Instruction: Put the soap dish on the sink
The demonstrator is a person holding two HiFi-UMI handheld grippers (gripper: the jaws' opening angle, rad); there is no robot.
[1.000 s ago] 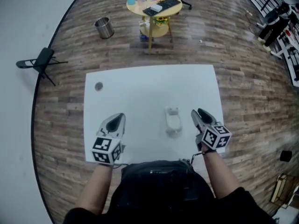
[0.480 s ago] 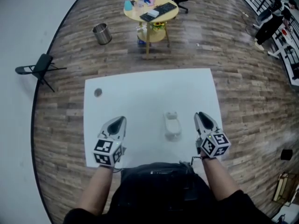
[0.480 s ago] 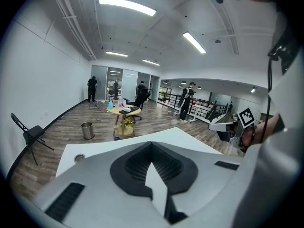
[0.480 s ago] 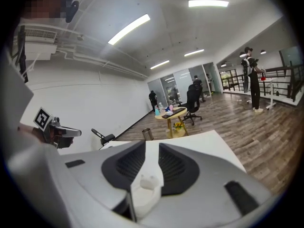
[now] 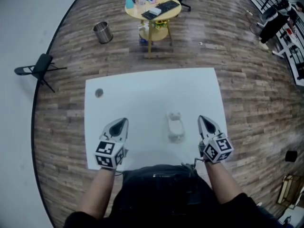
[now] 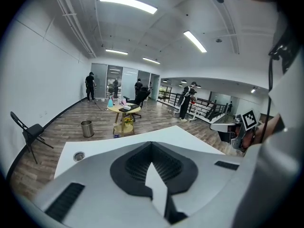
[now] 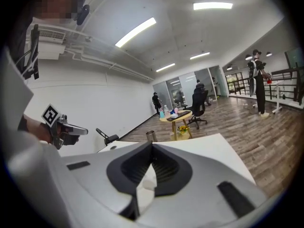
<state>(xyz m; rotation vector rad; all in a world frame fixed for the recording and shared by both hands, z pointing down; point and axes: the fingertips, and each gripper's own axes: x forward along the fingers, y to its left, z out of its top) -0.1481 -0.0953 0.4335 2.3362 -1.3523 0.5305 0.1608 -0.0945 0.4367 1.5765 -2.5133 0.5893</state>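
A small white toy sink (image 5: 175, 127) lies mid-table between my two grippers; something white sits at its far end, and I cannot make out the soap dish as a separate piece. My left gripper (image 5: 123, 121) hovers over the near left of the white table (image 5: 142, 89), jaws together and empty. To the right of the sink my right gripper (image 5: 202, 119) has just been closing its jaws, and they now meet with nothing between them. Neither gripper touches the sink. The left gripper view shows the right gripper (image 6: 228, 125) off to the side.
A small grey round disc (image 5: 99, 93) sits at the table's far left corner. Beyond the table stand a round yellow table (image 5: 153, 6) with clutter, a metal bin (image 5: 102, 32) and a folding chair (image 5: 40, 65). People stand far back in the room.
The right gripper's jaws were apart one second ago and are now together, empty. It drew slightly away from the sink. The left gripper and the sink have not moved.
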